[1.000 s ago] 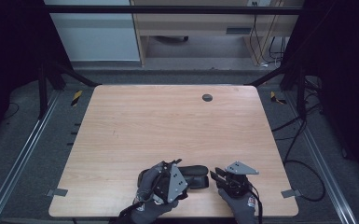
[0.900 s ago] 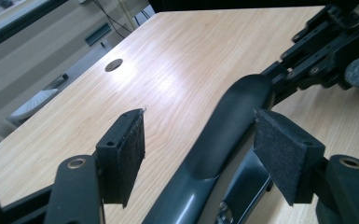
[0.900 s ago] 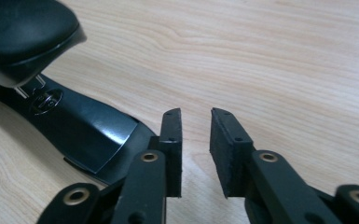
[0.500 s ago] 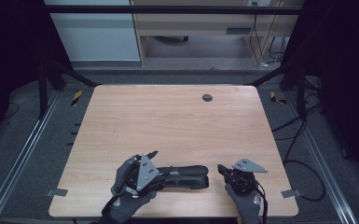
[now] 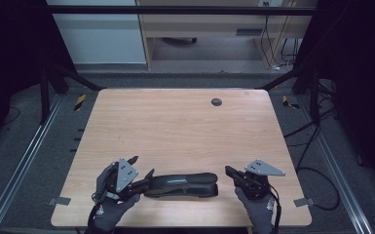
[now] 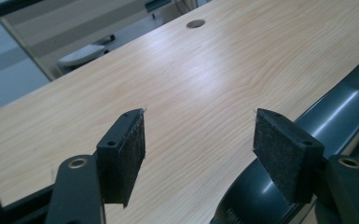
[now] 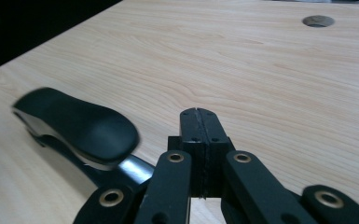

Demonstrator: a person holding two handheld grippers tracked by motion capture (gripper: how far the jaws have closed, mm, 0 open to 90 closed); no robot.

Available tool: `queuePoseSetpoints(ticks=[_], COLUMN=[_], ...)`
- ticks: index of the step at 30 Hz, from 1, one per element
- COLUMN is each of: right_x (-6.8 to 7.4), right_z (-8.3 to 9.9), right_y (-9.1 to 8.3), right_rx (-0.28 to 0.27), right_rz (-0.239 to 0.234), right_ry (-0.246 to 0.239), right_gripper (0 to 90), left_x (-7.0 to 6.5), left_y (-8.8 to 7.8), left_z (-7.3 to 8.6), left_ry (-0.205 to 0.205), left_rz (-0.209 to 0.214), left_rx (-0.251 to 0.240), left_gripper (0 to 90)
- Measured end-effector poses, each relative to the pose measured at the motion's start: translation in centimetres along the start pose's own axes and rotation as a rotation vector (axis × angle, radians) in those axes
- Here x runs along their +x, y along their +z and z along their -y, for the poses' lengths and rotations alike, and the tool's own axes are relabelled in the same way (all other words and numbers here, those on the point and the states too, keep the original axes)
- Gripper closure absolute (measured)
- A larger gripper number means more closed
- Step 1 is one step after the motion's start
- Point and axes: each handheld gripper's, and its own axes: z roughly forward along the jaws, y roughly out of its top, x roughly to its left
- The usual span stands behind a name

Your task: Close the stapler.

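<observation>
A long black stapler-like tool (image 5: 180,184) lies flat near the table's front edge, between my two grippers. My left gripper (image 5: 143,165) sits at its left end with the jaws wide open. In the left gripper view the tool (image 6: 349,107) runs past the right pad (image 6: 279,149), and bare wood lies between the pads of the left gripper (image 6: 200,144). My right gripper (image 5: 230,171) hovers just off the tool's right end. Its pads are pressed together with nothing between them, so the right gripper (image 7: 198,116) is shut, and the tool's rounded handle (image 7: 84,128) lies to its left.
The wooden table (image 5: 175,126) has a round cable hole (image 5: 216,102) at the back. Its front edge is close under both hands. Dark floor with metal rails and cables surrounds the table, and a cabinet stands beyond the far edge.
My left hand has slid left along the tool, baring more of its length. The right gripper has lifted slightly near the tool's right end.
</observation>
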Motion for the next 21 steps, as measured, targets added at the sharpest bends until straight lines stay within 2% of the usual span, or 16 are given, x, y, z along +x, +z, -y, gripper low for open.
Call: queuePoseSetpoints(ticks=[3,5,9,14,21], right_x=[0.6,1.0,1.7,2.7,3.2], right_z=[-0.5,-0.8,-1.1,-1.1,-0.7], right_y=[0.0,0.0,0.1,0.4,0.8], right_rx=[0.003,-0.001,-0.011,0.002,0.009], right_rz=[-0.019,-0.036,-0.061,-0.083,-0.099], right_ry=[-0.013,-0.017,-0.025,-0.045,-0.045], right_gripper=[90.0,90.0,90.0,90.0,90.0], left_x=[0.6,1.0,1.6,2.5,3.3], left_y=[0.1,0.1,0.2,0.3,0.2], left_z=[1.0,1.4,2.2,3.2,4.7], left_ry=[-0.018,-0.021,-0.051,-0.081,-0.109], left_rz=[-0.014,-0.025,-0.045,-0.073,-0.099], left_rx=[0.024,0.021,0.04,0.056,0.078], left_gripper=[33.8,33.8,33.9,34.3,34.5])
